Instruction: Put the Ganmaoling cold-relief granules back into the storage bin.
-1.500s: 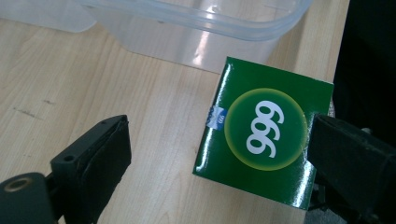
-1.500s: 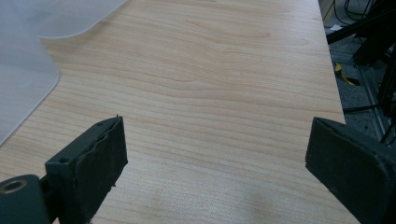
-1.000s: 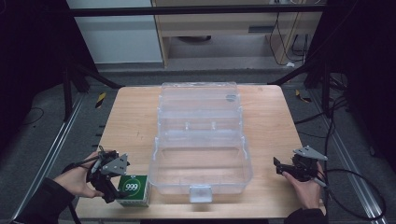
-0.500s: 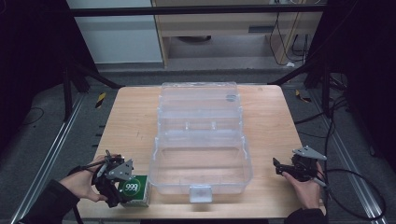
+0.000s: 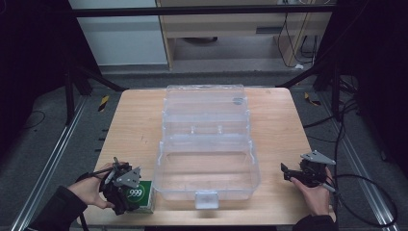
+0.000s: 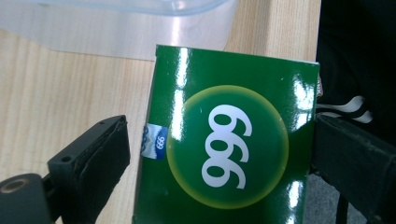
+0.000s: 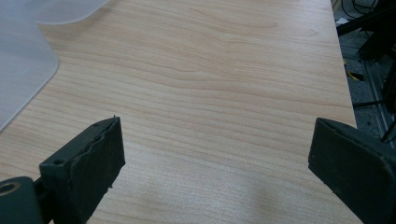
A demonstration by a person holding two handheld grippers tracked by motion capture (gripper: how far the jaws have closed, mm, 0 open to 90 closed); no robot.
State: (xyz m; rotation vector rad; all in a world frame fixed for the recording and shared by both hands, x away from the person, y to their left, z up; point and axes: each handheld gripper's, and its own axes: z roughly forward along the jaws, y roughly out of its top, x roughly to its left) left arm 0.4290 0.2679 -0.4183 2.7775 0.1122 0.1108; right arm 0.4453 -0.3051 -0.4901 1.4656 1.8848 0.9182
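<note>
Green box (image 6: 224, 140) marked 999 lying flat near the front left corner of the worktop (image 5: 134, 125), just beside the clear plastic case (image 5: 207, 166), which stands open with its lid folded back. Left gripper (image 5: 126, 190) poised over the box, fingers (image 6: 95, 156) spread to either side of it: gap visible between the near finger and the box edge, the far finger close against the opposite edge, touching or not hard to tell. No squeeze yet, then; box resting on the wood, not lifted.

Right gripper (image 5: 293, 174) held low over bare worktop at the front right, well apart from the case, fingers (image 7: 88, 163) wide apart with nothing between them.

Step in hand, by the look of it: lining up the grasp on the box, most likely for putting it into the open case. Next move calls for closing evenly on the two long sides, keeping the box centred so it does not twist out, then lifting clear of the case's near wall before carrying it across and setting it down inside. Glossy cardboard, so a firm but gentle squeeze; too much would likely dent it. Right gripper probably needed only to steady the case, if at all.
</note>
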